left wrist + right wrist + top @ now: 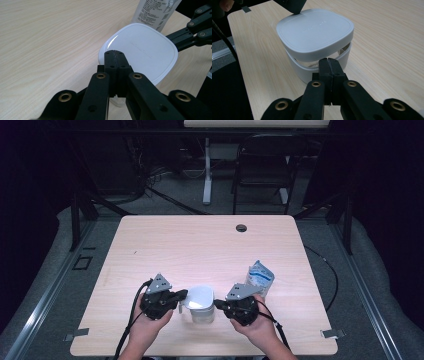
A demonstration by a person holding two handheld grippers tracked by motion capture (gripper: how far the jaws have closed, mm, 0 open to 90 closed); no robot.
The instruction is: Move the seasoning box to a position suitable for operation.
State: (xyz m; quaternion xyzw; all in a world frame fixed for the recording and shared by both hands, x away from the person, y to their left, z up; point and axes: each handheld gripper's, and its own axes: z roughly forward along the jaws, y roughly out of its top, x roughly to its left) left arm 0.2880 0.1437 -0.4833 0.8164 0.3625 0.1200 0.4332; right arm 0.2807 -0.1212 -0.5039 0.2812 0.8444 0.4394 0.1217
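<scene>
A white container [202, 304] with a rounded square lid [314, 31] stands on the wooden table [200, 245] near its front edge, directly between the two grippers; the lid sits slightly raised over a clear body held in a white frame, as the right gripper view shows. The left gripper [181, 295] has its jaws pressed together with nothing between them, the tips over the lid's near edge; whether they touch it I cannot tell. The right gripper [218, 303] is likewise closed on nothing, its tips just beside the container's side wall, below the lid. Beyond the right gripper, near it and just past the container, a white and blue pouch [260, 276] stands on the table.
</scene>
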